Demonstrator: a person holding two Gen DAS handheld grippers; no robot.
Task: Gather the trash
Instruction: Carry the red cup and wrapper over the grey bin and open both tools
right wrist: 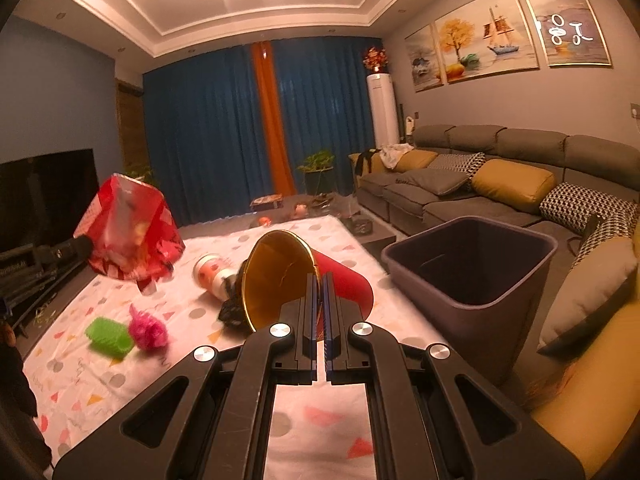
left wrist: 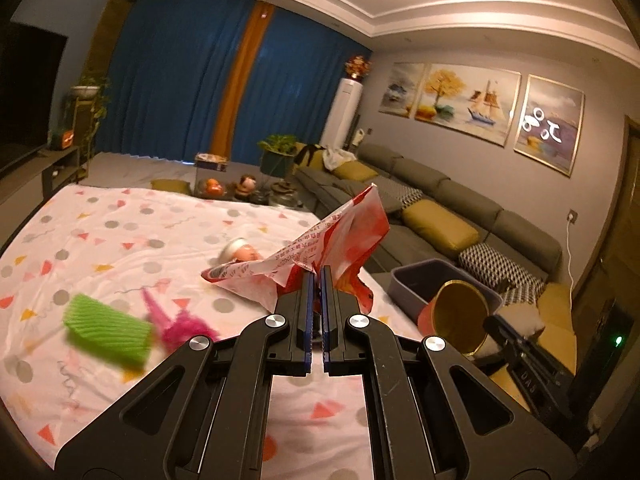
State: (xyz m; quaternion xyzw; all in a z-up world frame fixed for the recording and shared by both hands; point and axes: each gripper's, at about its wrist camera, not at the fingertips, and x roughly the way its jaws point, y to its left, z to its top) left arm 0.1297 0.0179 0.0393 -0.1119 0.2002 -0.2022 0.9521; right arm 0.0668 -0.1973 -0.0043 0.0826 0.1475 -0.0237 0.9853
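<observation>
I can see printed characters along the white edge of the red snack bag point(left wrist: 320, 256) pinched at my left fingertips, but they are too blurred for me to read.

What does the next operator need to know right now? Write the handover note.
Left claw: shut on the red snack bag, lifted off the table.
Right claw: shut on the rim of the red paper cup, gold inside, tilted on its side in the air.
Grey trash bin: at the table's right edge, looks empty from the right wrist view.
Still on the patterned tablecloth: small can on its side, black crumpled wrapper, green ridged piece, pink fluffy piece.
Done: two items gripped. Left: drop both in the bin, then collect the rest.
</observation>
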